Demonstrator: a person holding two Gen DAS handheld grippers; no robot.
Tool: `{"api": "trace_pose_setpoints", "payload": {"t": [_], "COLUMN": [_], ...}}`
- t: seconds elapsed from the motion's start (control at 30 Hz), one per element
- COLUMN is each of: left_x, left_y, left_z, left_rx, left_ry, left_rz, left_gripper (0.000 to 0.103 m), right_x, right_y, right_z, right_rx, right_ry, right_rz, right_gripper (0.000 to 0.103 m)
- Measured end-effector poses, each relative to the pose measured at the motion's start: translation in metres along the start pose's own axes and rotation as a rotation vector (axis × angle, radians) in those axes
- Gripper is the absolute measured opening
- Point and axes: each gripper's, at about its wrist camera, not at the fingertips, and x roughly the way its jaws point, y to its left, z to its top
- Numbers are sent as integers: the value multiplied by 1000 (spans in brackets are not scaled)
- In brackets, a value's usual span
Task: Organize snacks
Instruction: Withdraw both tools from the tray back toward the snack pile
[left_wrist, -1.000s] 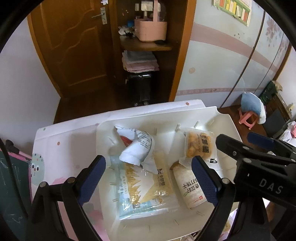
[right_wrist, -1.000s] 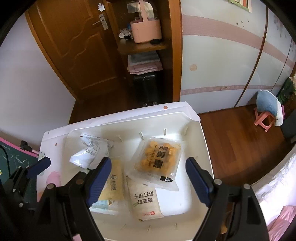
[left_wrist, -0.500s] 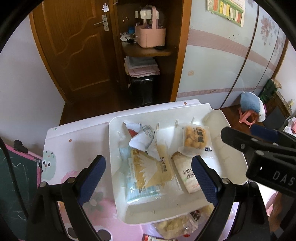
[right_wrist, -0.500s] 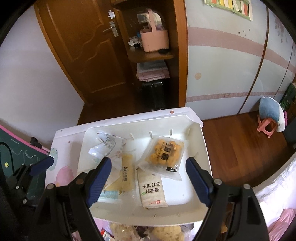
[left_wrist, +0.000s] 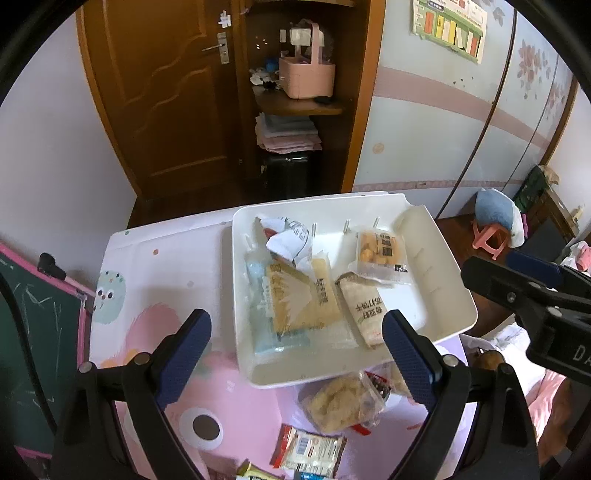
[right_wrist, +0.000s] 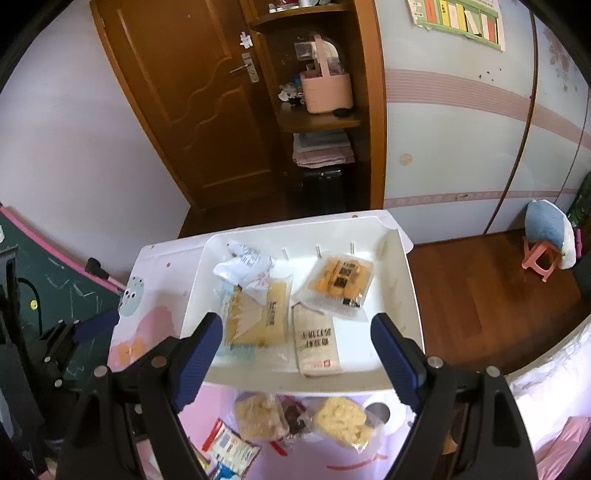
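Hovering above the table, the left gripper (left_wrist: 297, 354) and the right gripper (right_wrist: 297, 363) both stood with jaws spread wide and nothing between them. The white tray (right_wrist: 404, 295) lay on the pink patterned tablecloth (left_wrist: 155, 317) and held a crumpled white packet (right_wrist: 243, 264), a yellow cracker pack (right_wrist: 255, 317), a biscuit packet (right_wrist: 317, 343) and a clear pack of orange snacks (right_wrist: 340, 282). More wrapped snacks (right_wrist: 340, 419) lay on the cloth just beside the tray's near edge.
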Motion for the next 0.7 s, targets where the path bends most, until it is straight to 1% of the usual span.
{"api": "trace_pose_setpoints", "payload": {"t": [0.23, 0.37, 0.5, 0.7], "left_x": [-23, -36, -47, -56], "left_y": [6, 8, 10, 15], "left_z": [-24, -34, -44, -67], "left_rx": [-7, -10, -9, -14], "left_ry": [-19, -34, -53, -36], "left_rz": [19, 15, 29, 16], "left_gripper": [93, 93, 93, 93], "right_x": [-22, -34, -44, -53], "right_y": [2, 2, 5, 13], "right_z": [-22, -34, -46, -68], "right_rx": [-5, -7, -21, -70], "right_ry": [-12, -18, -27, -26], "right_rz": [32, 50, 54, 53], "right_gripper": [83, 83, 83, 84]}}
